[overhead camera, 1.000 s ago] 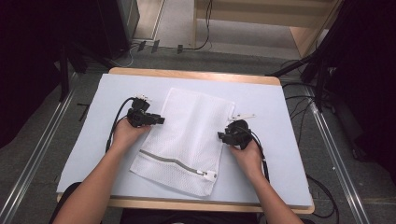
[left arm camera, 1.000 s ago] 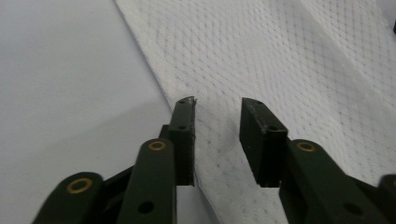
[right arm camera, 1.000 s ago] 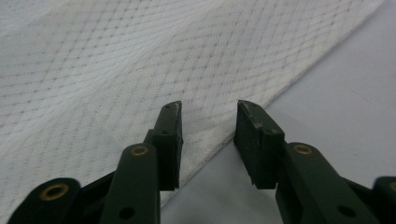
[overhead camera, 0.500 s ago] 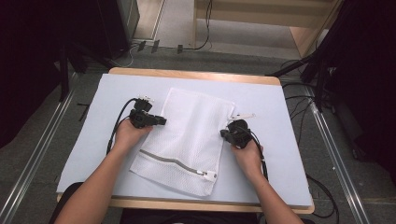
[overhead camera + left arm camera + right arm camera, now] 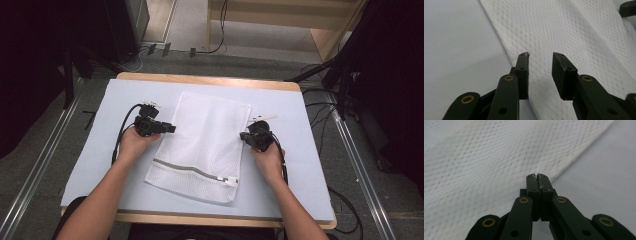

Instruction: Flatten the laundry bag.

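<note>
- While the white mesh laundry bag (image 5: 202, 140) lies flat at the middle of the pale tabletop (image 5: 310, 165), its long axis runs from the person's side away toward the far edge, slightly slanted, with the grey zipper (image 5: 192, 171) across the near end; each hand-held gripper sits at one long side of the bag.
- The left hand-held gripper (image 5: 540, 62) points inward over the bag's left edge; its jaws stand apart and have just been opening, with the mesh lying under and between them but not pinched; released, by the look of it.
- The right hand-held gripper (image 5: 538, 180) is at the bag's right edge (image 5: 574, 162); its jaws are clenched together, and the mesh puckers just at their tips, so I judge it has nipped a bit of the edge fabric, though the bite is too small to be sure how much.
- In the high view, the left gripper (image 5: 167, 128) sits about level with the right one (image 5: 246, 136) along the bag's length.
- The coming move likely turns on this: the bag lies between the two grippers, each facing inward across its short axis; the left is free to close on its edge before any lift or fold.
</note>
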### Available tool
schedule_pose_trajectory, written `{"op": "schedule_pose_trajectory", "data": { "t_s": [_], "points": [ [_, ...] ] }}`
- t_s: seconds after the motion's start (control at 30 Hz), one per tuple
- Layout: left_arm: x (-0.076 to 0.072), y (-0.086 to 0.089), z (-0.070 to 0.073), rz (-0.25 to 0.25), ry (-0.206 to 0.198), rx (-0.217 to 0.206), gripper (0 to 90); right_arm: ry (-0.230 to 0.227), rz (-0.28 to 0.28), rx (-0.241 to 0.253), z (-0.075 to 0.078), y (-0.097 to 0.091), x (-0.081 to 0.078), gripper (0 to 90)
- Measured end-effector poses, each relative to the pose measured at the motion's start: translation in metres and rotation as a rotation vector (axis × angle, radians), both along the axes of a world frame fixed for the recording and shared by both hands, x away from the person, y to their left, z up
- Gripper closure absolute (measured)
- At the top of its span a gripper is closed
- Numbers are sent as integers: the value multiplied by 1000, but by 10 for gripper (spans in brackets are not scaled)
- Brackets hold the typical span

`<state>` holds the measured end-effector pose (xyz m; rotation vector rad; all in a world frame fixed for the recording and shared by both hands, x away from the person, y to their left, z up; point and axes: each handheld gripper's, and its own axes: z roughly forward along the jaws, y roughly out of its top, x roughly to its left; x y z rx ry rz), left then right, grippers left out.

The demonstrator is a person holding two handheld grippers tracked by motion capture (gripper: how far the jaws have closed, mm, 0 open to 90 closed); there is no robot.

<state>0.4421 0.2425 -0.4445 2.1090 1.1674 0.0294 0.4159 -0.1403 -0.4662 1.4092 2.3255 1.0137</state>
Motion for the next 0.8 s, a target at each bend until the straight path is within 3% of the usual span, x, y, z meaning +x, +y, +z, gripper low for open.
{"op": "schedule_pose_trajectory", "data": {
  "t_s": [0.33,0.63,0.73,0.8],
  "points": [
    [-12,4,1,20,-6,23,644,17,7,15,0,-7,28,900],
    [-19,8,-6,26,14,59,626,15,16,3,-2,-2,36,900],
    [-21,5,-7,28,-3,64,716,18,19,-2,-2,-1,38,900],
    [-22,2,-8,13,-9,80,870,17,23,-6,-3,0,40,900]
  ]
}}
